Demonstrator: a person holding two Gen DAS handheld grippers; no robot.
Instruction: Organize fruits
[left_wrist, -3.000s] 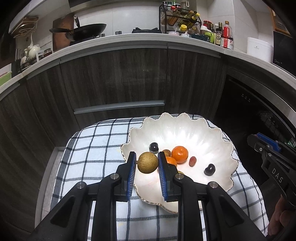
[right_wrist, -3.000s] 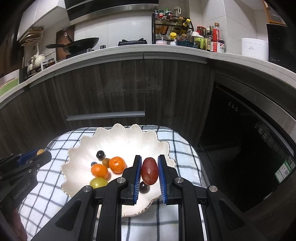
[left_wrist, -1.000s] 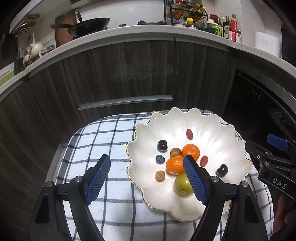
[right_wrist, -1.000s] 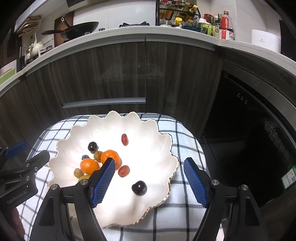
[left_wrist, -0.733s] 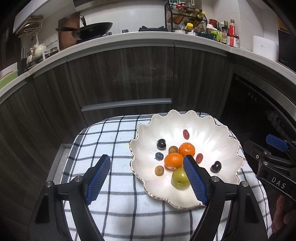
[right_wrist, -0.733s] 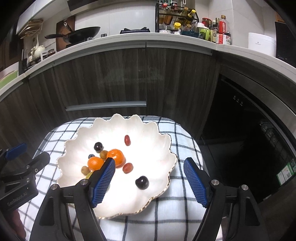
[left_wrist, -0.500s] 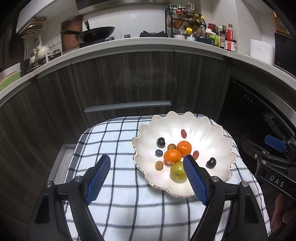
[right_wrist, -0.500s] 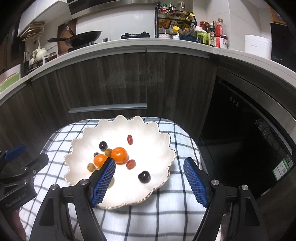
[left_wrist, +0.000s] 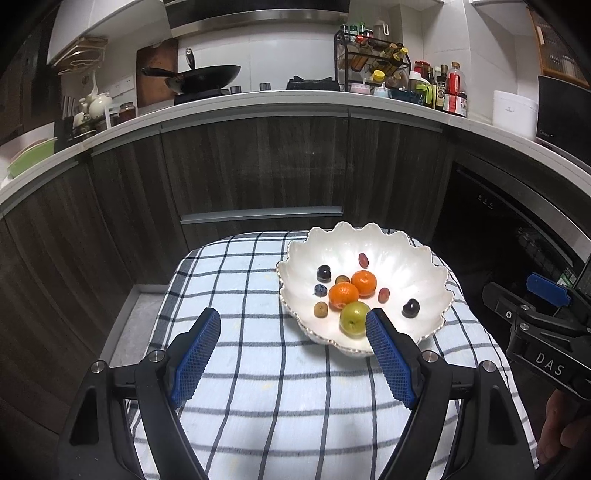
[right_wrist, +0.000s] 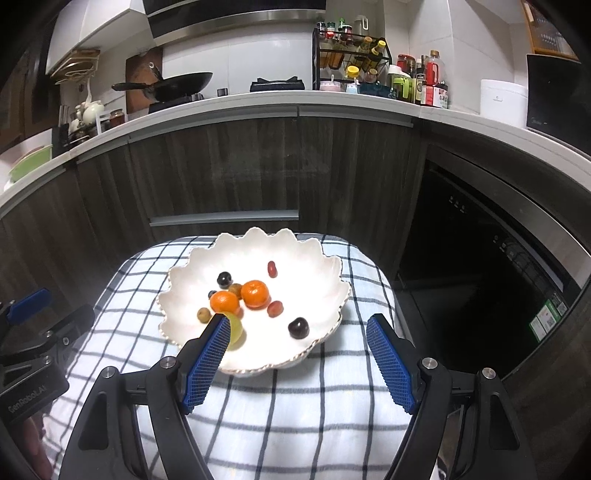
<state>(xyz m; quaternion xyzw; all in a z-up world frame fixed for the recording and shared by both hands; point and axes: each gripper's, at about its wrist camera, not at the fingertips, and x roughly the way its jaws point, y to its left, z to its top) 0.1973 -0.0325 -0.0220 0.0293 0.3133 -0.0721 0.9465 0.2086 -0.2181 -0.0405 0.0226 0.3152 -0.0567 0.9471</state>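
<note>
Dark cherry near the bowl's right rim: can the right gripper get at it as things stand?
Probably yes. The right gripper is open and empty, and the dark cherry lies apart from the other fruit in the bowl, nothing over it.

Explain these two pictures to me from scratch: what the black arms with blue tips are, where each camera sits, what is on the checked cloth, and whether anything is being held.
There is no robot here. A person holds a hand-operated two-finger gripper in each hand, and each gripper carries a wide-angle camera looking forward along its fingers.

One picture is from the left gripper, the other from the right gripper. The black arms with blue pads are each gripper's own fingers. Each view also catches the other gripper at its edge.

A checked cloth covers a small surface in a kitchen. On it sits a white scalloped bowl. Inside are two mandarins, a green plum, two red grapes, a blueberry, two dark round fruits and two small brownish ones.

Both grippers are open and hold nothing.
</note>
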